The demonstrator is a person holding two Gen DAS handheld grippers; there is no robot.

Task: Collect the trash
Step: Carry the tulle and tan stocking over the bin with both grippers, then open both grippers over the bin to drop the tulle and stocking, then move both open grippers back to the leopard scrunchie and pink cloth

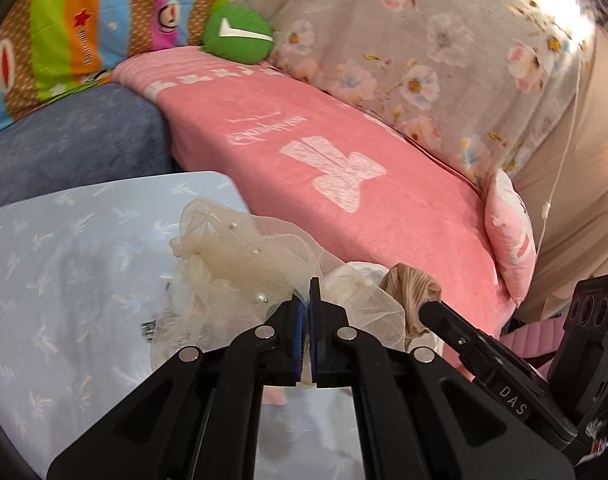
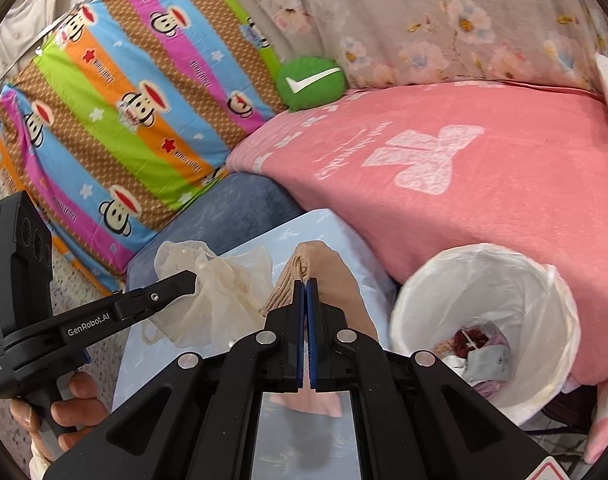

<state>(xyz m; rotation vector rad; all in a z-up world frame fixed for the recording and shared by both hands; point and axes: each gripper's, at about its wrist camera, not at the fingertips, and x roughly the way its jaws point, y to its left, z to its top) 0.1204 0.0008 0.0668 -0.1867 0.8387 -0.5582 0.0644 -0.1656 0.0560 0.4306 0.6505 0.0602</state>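
While we hold 2 tongs over the pale blue sheet, the scene reads thus:

Left gripper: our blue pads are pressed together on a cream tulle scrap sewn with small pearls; the net bunches out ahead and to both sides of the tips.

Right gripper: our pads are pressed together, pinching a tan ribbed cloth by its top fold; the cloth hangs over the sheet.

Tulle scrap, right wrist view: it shows left of the tan cloth, at the tip of the left tongs.

Bin: we see a white-lined bin to the right of the right tongs, beside the pink blanket, with crumpled wrappers at its bottom.

Backdrop: striped monkey-print bedding, a green round cushion with a white tick, and a floral quilt.
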